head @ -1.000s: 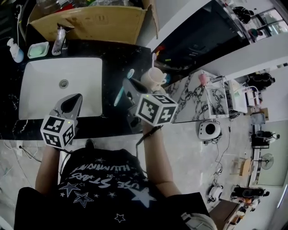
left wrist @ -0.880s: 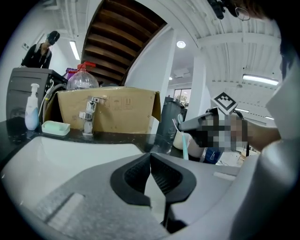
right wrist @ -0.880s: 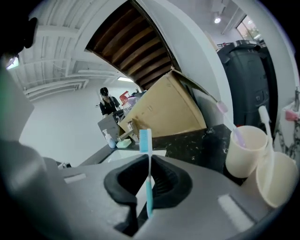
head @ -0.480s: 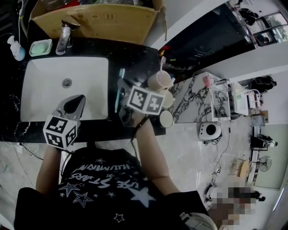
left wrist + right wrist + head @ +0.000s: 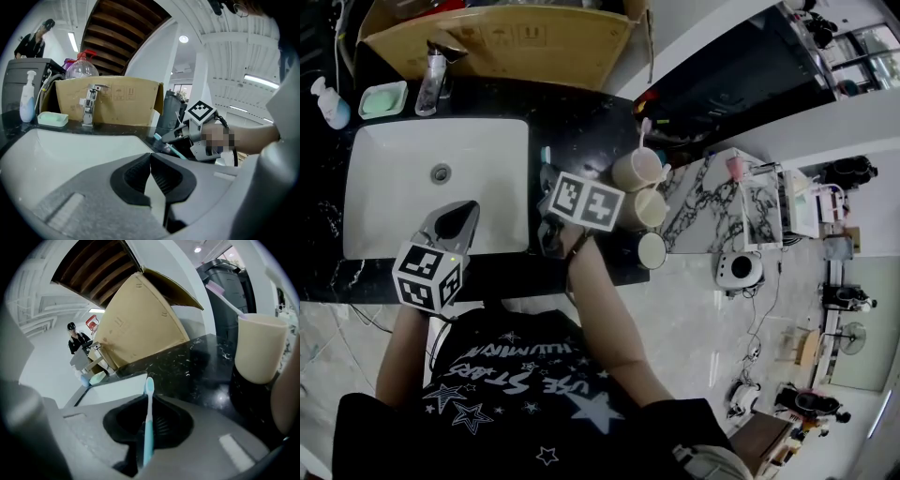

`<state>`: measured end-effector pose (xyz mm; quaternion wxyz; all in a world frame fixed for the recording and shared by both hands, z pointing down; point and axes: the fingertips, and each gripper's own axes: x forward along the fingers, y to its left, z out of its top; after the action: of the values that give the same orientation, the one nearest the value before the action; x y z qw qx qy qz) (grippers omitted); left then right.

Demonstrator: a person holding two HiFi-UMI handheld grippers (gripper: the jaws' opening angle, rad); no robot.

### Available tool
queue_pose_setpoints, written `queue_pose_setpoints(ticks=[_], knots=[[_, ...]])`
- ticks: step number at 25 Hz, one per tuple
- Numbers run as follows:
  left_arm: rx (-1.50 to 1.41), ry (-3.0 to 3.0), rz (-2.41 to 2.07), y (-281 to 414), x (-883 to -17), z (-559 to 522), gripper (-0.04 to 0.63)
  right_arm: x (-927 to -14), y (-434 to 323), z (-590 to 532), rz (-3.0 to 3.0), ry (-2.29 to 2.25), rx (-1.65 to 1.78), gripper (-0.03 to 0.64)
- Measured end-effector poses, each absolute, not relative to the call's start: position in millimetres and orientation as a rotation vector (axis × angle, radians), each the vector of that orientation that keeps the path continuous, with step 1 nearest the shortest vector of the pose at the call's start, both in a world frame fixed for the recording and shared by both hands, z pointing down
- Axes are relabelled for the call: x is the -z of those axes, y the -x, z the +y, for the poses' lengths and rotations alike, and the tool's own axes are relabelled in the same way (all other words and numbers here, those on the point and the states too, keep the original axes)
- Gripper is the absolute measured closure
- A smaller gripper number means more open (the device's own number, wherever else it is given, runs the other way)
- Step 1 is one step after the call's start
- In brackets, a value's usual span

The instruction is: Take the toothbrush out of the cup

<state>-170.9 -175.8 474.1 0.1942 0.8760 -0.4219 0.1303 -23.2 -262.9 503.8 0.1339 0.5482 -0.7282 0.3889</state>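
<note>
Our right tongs [image 5: 149, 401] sink from cup [image 5: 636, 169] to table [image 5: 581, 122], toothbrush [image 5: 148, 427] pinched, jaws just easing open; we judge removal done. Left tongs [image 5: 151, 161] closed, empty.

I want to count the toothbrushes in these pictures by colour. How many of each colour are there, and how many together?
Blue toothbrush: 1
Pink toothbrush, in the beige cup: 1
Total: 2
</note>
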Motion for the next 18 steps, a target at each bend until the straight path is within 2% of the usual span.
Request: queue_pose_setpoints(ticks=[12,18], knots=[[-0.376,-2.449,-1.140,165.1,-481.5,-173.9,0.586,-515.2,27.5,-269.0,-1.970,-1.603,-1.010,0.580],[-0.387,-2.451,-1.146,163.6,-481.0,-173.7,0.586,-505.8,25.2,-263.0,-2.016,-1.606,-1.003,0.545]])
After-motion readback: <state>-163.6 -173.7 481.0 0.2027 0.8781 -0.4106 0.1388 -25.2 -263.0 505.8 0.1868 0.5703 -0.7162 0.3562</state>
